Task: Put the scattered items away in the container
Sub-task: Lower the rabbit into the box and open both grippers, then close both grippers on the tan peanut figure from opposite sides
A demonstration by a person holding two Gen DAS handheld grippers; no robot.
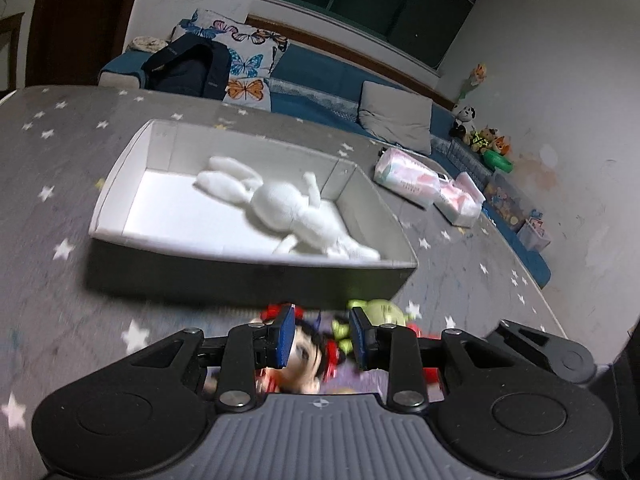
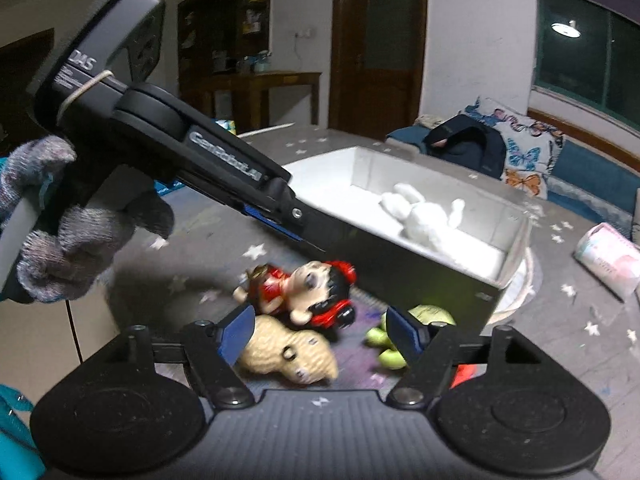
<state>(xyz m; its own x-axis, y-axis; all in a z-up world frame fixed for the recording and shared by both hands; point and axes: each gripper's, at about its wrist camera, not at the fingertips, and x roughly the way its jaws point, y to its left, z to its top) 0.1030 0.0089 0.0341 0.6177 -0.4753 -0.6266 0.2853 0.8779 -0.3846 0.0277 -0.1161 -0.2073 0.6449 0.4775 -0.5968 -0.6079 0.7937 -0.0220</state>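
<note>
Tongs in my right hand (image 2: 318, 332) stand wide and empty above the tan lamb toy (image 2: 294, 350), which lies crosswise between the pads. My left tongs (image 1: 322, 334) hover partly open, gripping nothing, over the red-dressed doll (image 1: 308, 354), nearer it. Both toys lie before the box (image 1: 248, 276) on the star-patterned bed (image 1: 60, 184).
</note>
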